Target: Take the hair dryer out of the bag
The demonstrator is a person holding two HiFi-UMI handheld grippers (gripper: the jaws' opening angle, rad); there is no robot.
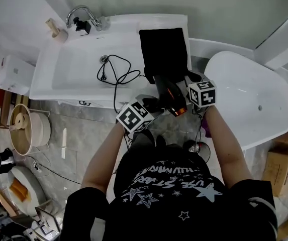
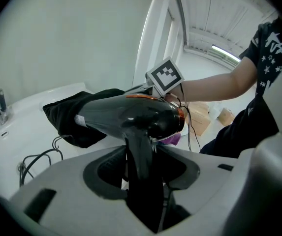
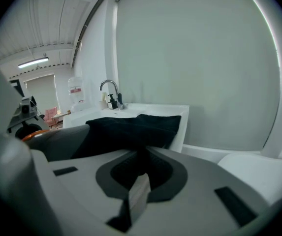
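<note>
Room lay open over the left of the white sink (image 1: 58,69), crossed only by the black cord (image 1: 117,73) looped near the drain. The tap (image 1: 83,14) stood at its back rim. The black bag (image 1: 164,49) covered the right end. The hair dryer (image 1: 170,93) filled the gap between the left claw (image 1: 151,104) and the right claw (image 1: 189,82). The white tub (image 1: 249,99) walled off the right side.

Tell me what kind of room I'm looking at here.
Most likely a bathroom, though boxes nearby hint at a staged set: a white sink with a chrome faucet, a white bathtub beside it, and a hair dryer partly in a black bag.
</note>
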